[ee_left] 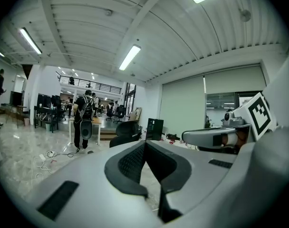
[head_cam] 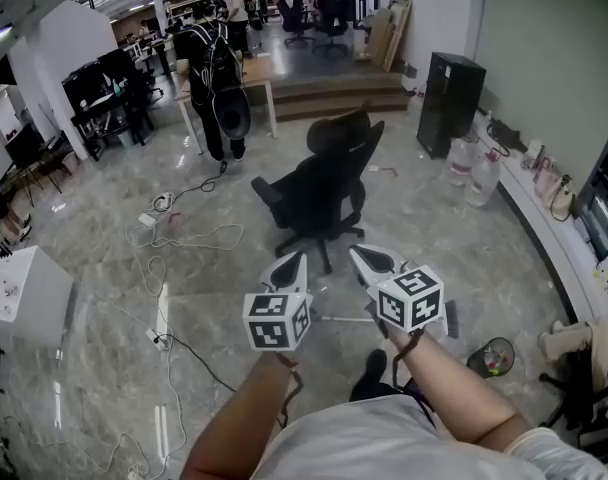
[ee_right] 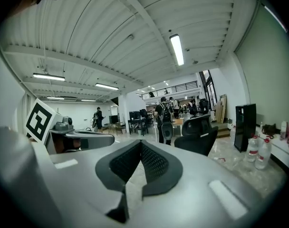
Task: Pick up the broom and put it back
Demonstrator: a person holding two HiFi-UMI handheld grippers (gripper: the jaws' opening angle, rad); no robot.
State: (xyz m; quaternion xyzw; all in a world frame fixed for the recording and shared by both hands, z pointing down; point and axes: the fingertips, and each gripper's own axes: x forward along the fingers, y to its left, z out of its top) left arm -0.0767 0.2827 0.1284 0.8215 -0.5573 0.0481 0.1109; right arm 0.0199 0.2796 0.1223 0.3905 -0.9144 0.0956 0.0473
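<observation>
On the floor, under the hands: what looks like the broom [head_cam: 339,319], a thin pale stick lying flat on the marble floor [head_cam: 104,238]; it is too slim to be sure.
Broom axis: roughly left to right across the head view. It passes behind the right gripper [head_cam: 359,256] toward a dark block [head_cam: 451,318] that may be its head.
Direction from jaws: below them and slightly back toward the person. Both grippers point out near level at the chair [head_cam: 324,193], so the broom lies under them, not ahead.
Left jaws: the left gripper [head_cam: 296,260] is clenched, pads meeting at the tips, nothing between them.
Right jaws: clenched too, and empty.
Nearer hand: probably the right, since the stick runs beneath it. The left hangs just beside the stick's free end.
Coming move: the jaws would need to part, tip downward and straddle the stick across its length.
Risk: a thin stick on hard marble may roll or slip from the pads.
Return spot: not identifiable from these views.
</observation>
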